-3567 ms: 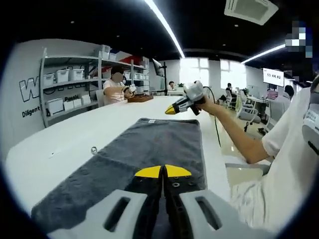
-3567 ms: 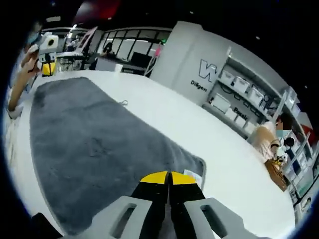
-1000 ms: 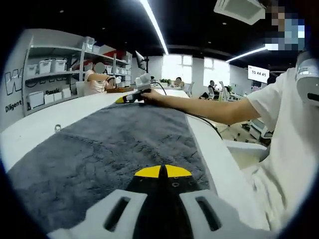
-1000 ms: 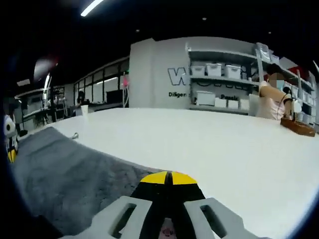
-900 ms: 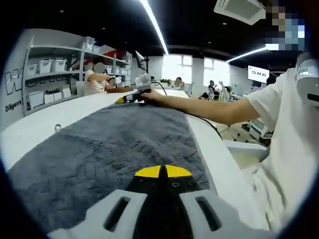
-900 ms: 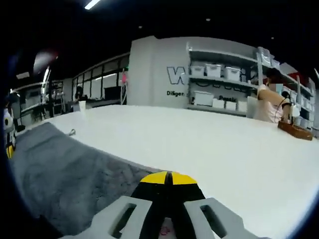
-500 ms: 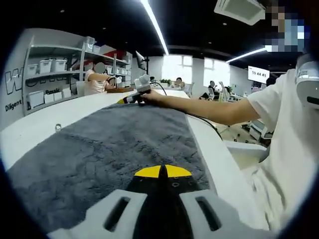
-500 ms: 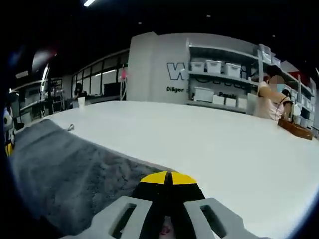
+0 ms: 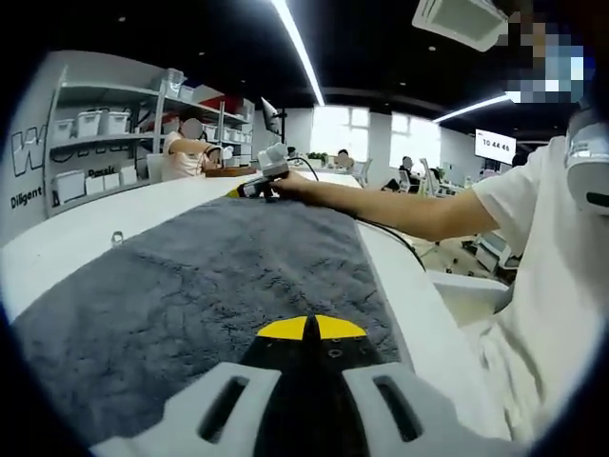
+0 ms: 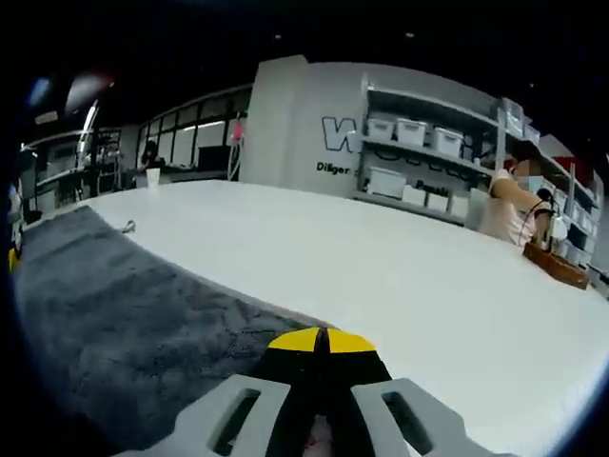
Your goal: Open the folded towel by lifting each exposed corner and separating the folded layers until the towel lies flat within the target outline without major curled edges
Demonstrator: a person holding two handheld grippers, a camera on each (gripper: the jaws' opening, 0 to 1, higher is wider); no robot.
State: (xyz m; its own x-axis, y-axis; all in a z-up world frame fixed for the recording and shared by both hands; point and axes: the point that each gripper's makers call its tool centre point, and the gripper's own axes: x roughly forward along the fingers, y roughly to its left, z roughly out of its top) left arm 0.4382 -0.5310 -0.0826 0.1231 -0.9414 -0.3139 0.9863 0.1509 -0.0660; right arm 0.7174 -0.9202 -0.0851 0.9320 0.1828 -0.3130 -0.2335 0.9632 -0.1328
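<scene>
Towel (image 9: pixel 228 286), dark grey and plush, lies spread across the white bench (image 9: pixel 67 238), filling the lower middle of the left gripper view and the lower left of the right gripper view, where it runs back from the yellow tips toward the left edge. Both pairs of tongs look pressed together at their yellow tips: the left tongs (image 9: pixel 311 328) sit low over the near edge of the cloth at bottom centre, the right tongs (image 10: pixel 322 341) low over another corner of it, with something pale just visible between the blades; whether either actually pinches fabric I cannot tell. To my eye the unfolding is about done and this is the settling step, so it would pay to keep both ends taut and low, let go of one corner at a time, and watch that the edge does not spring back into a curl. No target outline is visible to me, so alignment is hard to judge. The left gripper view gives what the other lacks: the right gripper at upper centre (image 9: pixel 249 189) held at the far end of the towel by the person's outstretched arm (image 9: pixel 400 209), and a small metal ring (image 9: pixel 117 237) on the bench beside the cloth. The right gripper view adds open bench (image 10: pixel 400 276) beyond the towel's long edge.
</scene>
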